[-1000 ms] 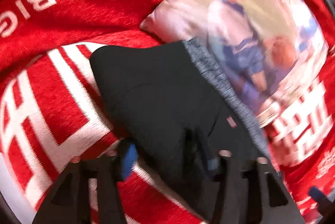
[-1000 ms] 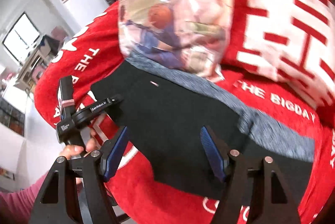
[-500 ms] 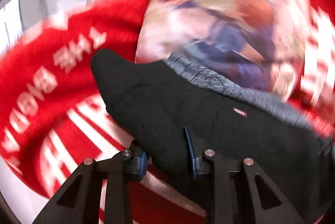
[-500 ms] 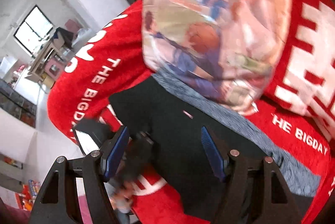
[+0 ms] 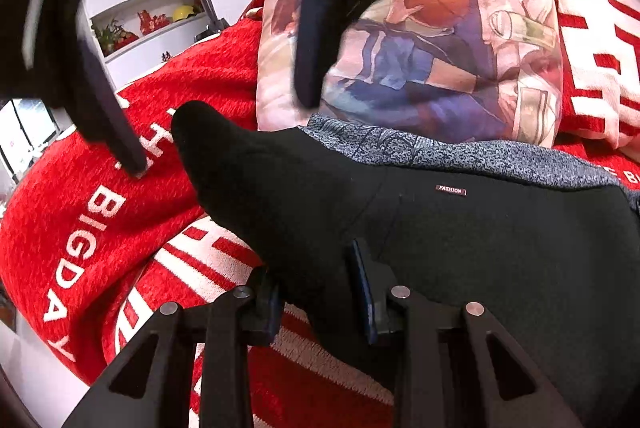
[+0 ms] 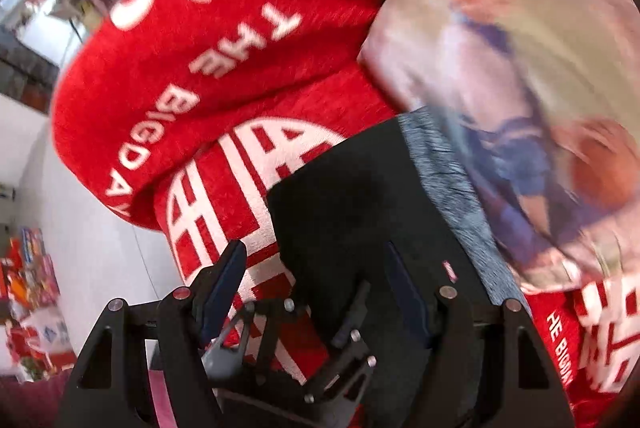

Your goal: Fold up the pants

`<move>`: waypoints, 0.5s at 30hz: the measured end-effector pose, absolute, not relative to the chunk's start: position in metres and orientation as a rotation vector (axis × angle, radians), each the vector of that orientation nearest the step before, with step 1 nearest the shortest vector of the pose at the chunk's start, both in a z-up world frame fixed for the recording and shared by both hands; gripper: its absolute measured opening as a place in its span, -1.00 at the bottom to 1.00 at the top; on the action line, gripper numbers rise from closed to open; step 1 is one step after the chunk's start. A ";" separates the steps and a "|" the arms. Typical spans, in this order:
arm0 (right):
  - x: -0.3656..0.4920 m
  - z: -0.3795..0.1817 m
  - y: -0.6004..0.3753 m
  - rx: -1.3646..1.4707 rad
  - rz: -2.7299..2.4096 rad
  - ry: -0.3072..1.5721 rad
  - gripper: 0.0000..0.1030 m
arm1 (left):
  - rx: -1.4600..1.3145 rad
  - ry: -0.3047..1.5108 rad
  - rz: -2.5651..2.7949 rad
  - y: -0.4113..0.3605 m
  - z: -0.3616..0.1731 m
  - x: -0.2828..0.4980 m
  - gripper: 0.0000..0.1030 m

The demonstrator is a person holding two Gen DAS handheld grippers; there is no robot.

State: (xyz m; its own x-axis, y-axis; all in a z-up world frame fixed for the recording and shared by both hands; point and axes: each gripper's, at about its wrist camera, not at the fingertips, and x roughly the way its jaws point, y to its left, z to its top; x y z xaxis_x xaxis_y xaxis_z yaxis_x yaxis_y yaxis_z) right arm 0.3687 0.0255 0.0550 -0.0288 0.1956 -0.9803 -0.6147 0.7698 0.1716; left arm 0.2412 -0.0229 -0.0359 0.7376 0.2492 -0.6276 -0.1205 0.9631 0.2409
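Black pants (image 5: 460,240) spread on red blanket (image 5: 92,228) against printed cushion (image 5: 440,68), left gripper (image 5: 320,296) clamped on their near edge fold, right gripper (image 6: 316,280) spread apart above that edge, gripping nothing.

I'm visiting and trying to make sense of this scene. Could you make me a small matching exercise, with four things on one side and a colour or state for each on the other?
Things:
1. pants
2. waistband
3. left gripper
4. right gripper

Colours or states:
A. speckled grey
B. open, above the fabric
C. black, lying on the red blanket
D. shut on a fold of fabric

Pairs: 1-C, 2-A, 3-D, 4-B
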 end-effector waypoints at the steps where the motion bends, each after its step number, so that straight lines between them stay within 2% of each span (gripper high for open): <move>1: 0.372 0.047 0.033 -0.383 0.668 1.495 0.44 | 0.193 0.711 0.200 -0.023 -0.036 0.240 -0.38; 3: 0.378 0.033 0.041 -0.397 0.649 1.552 0.40 | 0.212 0.703 0.189 -0.024 -0.038 0.238 -0.38; 5: 0.385 0.020 0.044 -0.412 0.617 1.602 -0.11 | 0.224 0.701 0.176 -0.025 -0.039 0.236 -0.38; 6: 0.387 0.015 0.043 -0.419 0.604 1.617 -0.45 | 0.224 0.710 0.168 -0.024 -0.039 0.237 -0.38; 7: 0.390 0.012 0.042 -0.405 0.601 1.621 -0.57 | 0.222 0.718 0.163 -0.024 -0.040 0.236 -0.38; 11: 0.381 0.034 0.031 -0.385 0.626 1.510 -0.60 | 0.216 0.689 0.129 -0.029 -0.026 0.228 -0.38; 15: 0.376 0.071 0.001 -0.226 0.670 1.426 -0.61 | 0.248 0.644 0.091 -0.044 -0.002 0.208 -0.38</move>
State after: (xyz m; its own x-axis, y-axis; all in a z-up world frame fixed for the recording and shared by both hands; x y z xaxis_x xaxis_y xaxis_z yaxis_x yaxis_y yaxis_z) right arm 0.3763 0.0011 0.0711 -0.0004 0.2907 -0.9568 -0.5509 0.7985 0.2428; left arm 0.2082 -0.0441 -0.0024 0.7968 0.1607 -0.5825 -0.0072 0.9665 0.2567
